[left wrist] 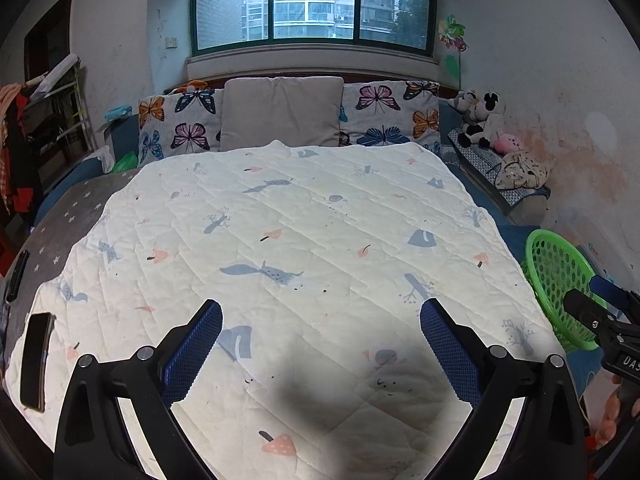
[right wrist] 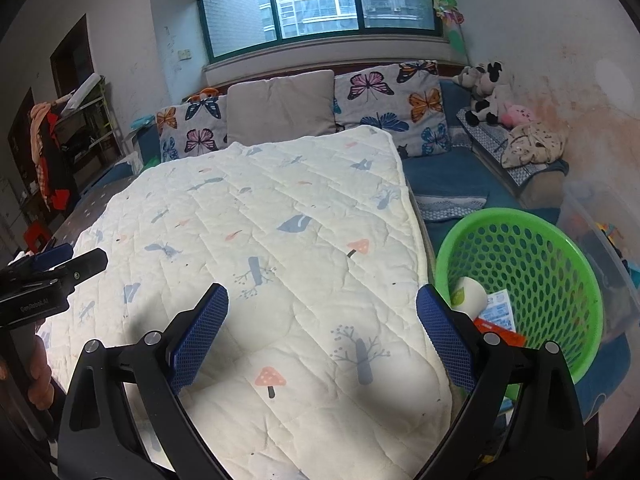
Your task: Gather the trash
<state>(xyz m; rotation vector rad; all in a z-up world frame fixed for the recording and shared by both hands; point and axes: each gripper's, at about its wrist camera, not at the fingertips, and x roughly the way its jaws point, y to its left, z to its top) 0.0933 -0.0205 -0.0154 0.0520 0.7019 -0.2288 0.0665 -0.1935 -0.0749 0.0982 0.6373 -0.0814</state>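
Trash (right wrist: 490, 314) in green basket (right wrist: 576, 240) beside quilt (right wrist: 280, 240) | left tongs (left wrist: 320, 344) wide, empty | right tongs (right wrist: 322, 328) wide, empty

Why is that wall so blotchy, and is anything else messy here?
The wall right of the bed has orange-pink stains, cause unclear. A crumpled cloth sits bunched beside the stuffed toys. The quilt lies flat, and wrappers are already inside the green basket. Nothing looks spilled.

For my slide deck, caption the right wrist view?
Open right claw above the quilt, green basket of collected trash beside the bed.
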